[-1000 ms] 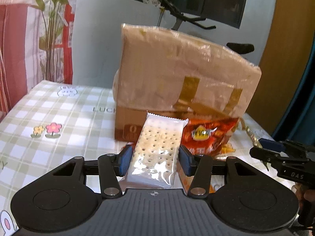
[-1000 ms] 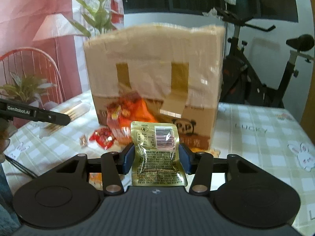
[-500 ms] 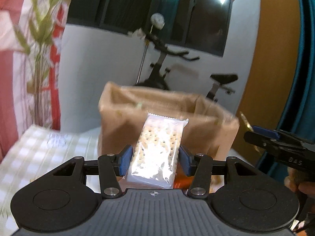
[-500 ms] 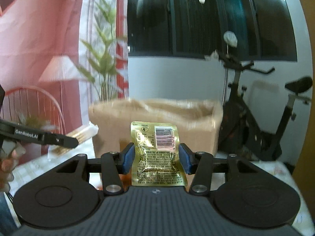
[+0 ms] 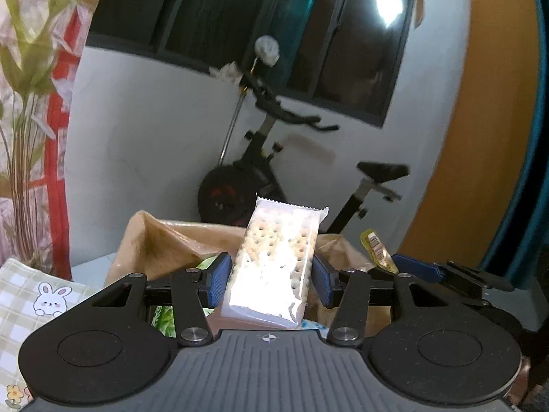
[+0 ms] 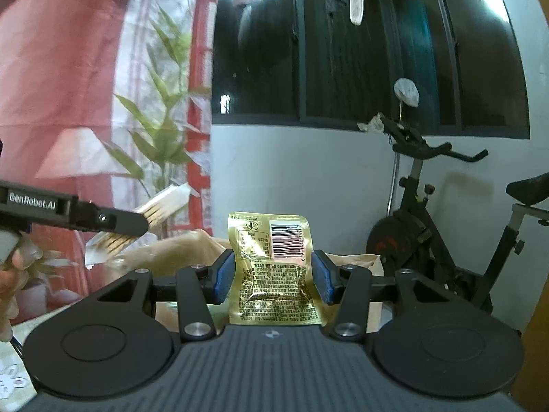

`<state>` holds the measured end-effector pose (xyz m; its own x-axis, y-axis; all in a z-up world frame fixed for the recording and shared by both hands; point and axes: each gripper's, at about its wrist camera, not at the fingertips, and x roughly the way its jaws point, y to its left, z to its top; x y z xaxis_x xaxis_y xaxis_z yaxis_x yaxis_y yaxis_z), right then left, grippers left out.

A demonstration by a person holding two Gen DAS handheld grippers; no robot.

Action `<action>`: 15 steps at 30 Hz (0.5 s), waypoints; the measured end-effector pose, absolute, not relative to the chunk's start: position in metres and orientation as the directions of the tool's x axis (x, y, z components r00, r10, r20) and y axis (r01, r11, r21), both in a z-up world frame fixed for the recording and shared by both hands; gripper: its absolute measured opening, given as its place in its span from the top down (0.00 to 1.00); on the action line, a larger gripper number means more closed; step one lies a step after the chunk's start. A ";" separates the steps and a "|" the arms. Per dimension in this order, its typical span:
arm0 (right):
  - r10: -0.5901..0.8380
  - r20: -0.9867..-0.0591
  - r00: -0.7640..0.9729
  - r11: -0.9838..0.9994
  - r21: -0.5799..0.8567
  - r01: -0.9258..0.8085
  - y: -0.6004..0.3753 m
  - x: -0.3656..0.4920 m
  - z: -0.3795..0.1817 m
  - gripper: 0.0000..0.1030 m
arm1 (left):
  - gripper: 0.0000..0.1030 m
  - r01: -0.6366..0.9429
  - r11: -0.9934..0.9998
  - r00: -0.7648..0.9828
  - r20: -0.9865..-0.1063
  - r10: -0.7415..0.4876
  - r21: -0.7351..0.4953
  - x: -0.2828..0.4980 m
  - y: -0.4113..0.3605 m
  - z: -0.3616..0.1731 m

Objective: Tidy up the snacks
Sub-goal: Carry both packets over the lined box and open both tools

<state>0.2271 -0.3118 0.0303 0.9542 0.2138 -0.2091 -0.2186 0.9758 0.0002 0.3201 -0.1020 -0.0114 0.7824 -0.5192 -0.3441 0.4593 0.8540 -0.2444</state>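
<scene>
My left gripper is shut on a clear pack of crackers, held upright above the open top of a brown cardboard box. My right gripper is shut on a gold foil packet with a barcode, also above the cardboard box. In the left wrist view the right gripper shows at the right with the gold foil packet. In the right wrist view the left gripper shows at the left, carrying the pack of crackers. Green packaging lies inside the box.
A checked tablecloth with a rabbit print covers the table at the lower left. An exercise bike stands behind the box against a white wall. A leafy plant and red curtain are at the left. A person's fingers hold the left gripper.
Both grippers have risen with their packets from in front of the box's side to above its open top. The box has dropped low in both views.
</scene>
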 end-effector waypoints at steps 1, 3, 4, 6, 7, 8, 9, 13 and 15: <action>0.196 -0.226 0.954 0.979 -0.013 -0.205 -0.312 0.236 0.029 0.51 | 0.48 0.451 0.859 0.782 -0.358 -0.511 -0.240 0.328 -0.106 -0.015; 0.178 -0.262 0.948 0.982 -0.015 -0.189 -0.314 0.251 0.026 0.51 | 0.48 0.443 0.863 0.775 -0.380 -0.506 -0.244 0.340 -0.112 -0.022; 0.171 -0.279 0.945 0.984 -0.005 -0.180 -0.316 0.257 0.024 0.51 | 0.48 0.441 0.863 0.771 -0.389 -0.504 -0.246 0.346 -0.113 -0.026; 0.159 -0.308 0.938 0.987 0.013 -0.162 -0.320 0.267 0.019 0.51 | 0.48 0.432 0.871 0.769 -0.408 -0.492 -0.236 0.353 -0.118 -0.031; 0.154 -0.318 0.936 0.987 0.013 -0.158 -0.322 0.269 0.016 0.51 | 0.48 0.433 0.871 0.766 -0.415 -0.491 -0.233 0.355 -0.120 -0.033; 0.150 -0.327 0.933 0.988 0.010 -0.156 -0.324 0.270 0.014 0.51 | 0.48 0.432 0.872 0.764 -0.419 -0.490 -0.231 0.358 -0.120 -0.034; 0.146 -0.335 0.931 0.988 0.007 -0.153 -0.325 0.271 0.011 0.50 | 0.46 0.430 0.874 0.765 -0.421 -0.487 -0.228 0.359 -0.121 -0.036; 0.134 -0.359 0.924 0.990 0.015 -0.137 -0.329 0.271 0.005 0.43 | 0.41 0.428 0.878 0.770 -0.423 -0.478 -0.214 0.354 -0.114 -0.034; 0.131 -0.357 0.925 0.991 0.026 -0.130 -0.331 0.268 0.004 0.43 | 0.41 0.432 0.880 0.773 -0.421 -0.475 -0.198 0.350 -0.112 -0.032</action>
